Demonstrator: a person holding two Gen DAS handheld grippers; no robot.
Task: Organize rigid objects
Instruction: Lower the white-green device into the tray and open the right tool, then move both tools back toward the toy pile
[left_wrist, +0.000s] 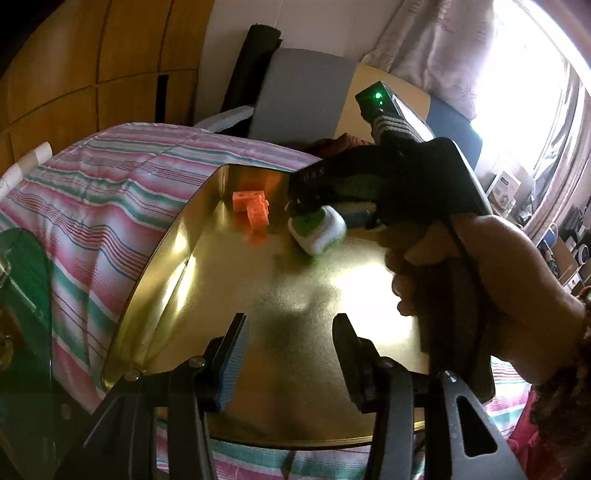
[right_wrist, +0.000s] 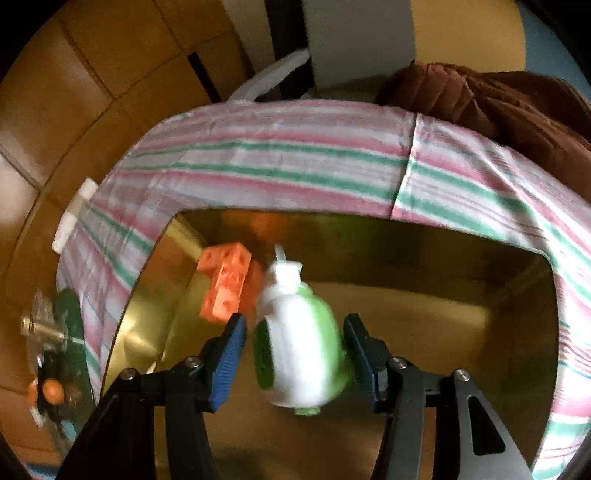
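The right gripper (right_wrist: 294, 349) hangs over the gold metal tray (right_wrist: 424, 332) with the white-and-green toy (right_wrist: 301, 343) between its jaws; a gap shows at the left pad, so the jaws look parted and no longer pinching. The left gripper (left_wrist: 290, 356) waits wide open and empty above the tray's near side. The risk, as I judge it: the rounded toy could roll on the slick metal and knock the orange block piece (right_wrist: 225, 282) just beside it

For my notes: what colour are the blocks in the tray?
Orange. The blocks show best in the right wrist view, in the tray's corner.
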